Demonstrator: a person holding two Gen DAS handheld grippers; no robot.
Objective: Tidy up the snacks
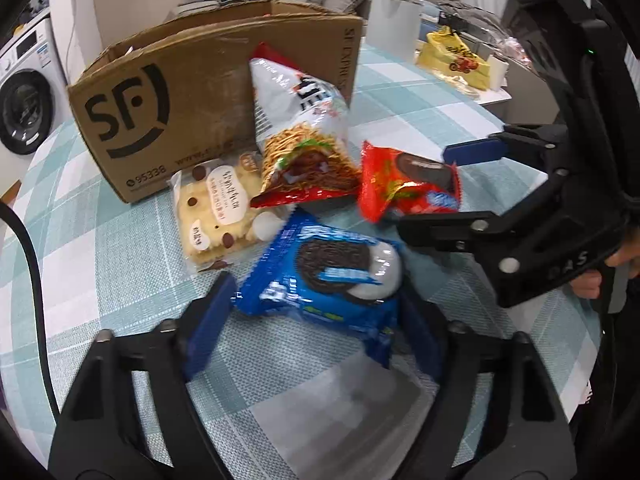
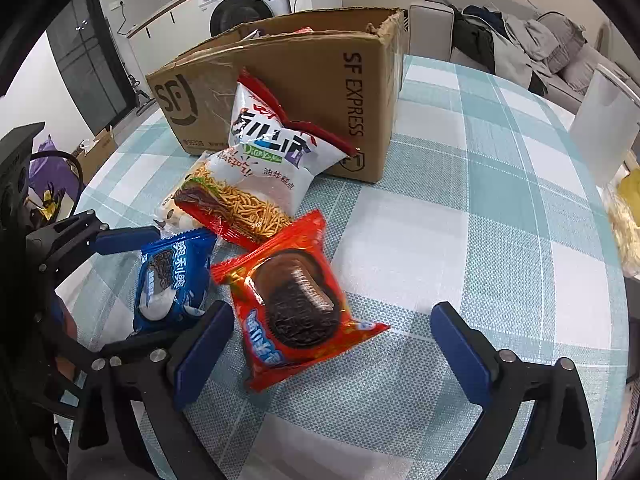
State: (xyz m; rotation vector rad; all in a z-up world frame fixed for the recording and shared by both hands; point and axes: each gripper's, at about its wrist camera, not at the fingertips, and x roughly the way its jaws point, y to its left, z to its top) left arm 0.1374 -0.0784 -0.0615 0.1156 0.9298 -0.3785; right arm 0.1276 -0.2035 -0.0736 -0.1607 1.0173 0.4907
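Observation:
A brown SF cardboard box (image 1: 208, 80) (image 2: 312, 80) stands open on the checked tablecloth. A white-and-red noodle snack bag (image 1: 300, 136) (image 2: 260, 168) leans against it. A cream biscuit pack (image 1: 216, 208) lies beside it. My left gripper (image 1: 316, 320) (image 2: 132, 288) is open with its jaws on either side of the blue Oreo pack (image 1: 328, 276) (image 2: 172, 284), which lies on the table. My right gripper (image 2: 332, 360) (image 1: 440, 188) is open around the red Oreo pack (image 2: 296, 300) (image 1: 408, 184), which also lies on the table.
A yellow bag (image 1: 456, 60) and a white container (image 1: 394, 20) sit at the table's far side. A washing machine (image 2: 244, 4) and a sofa with clothes (image 2: 520, 36) stand beyond the table. A black cable (image 1: 32, 264) runs at the left.

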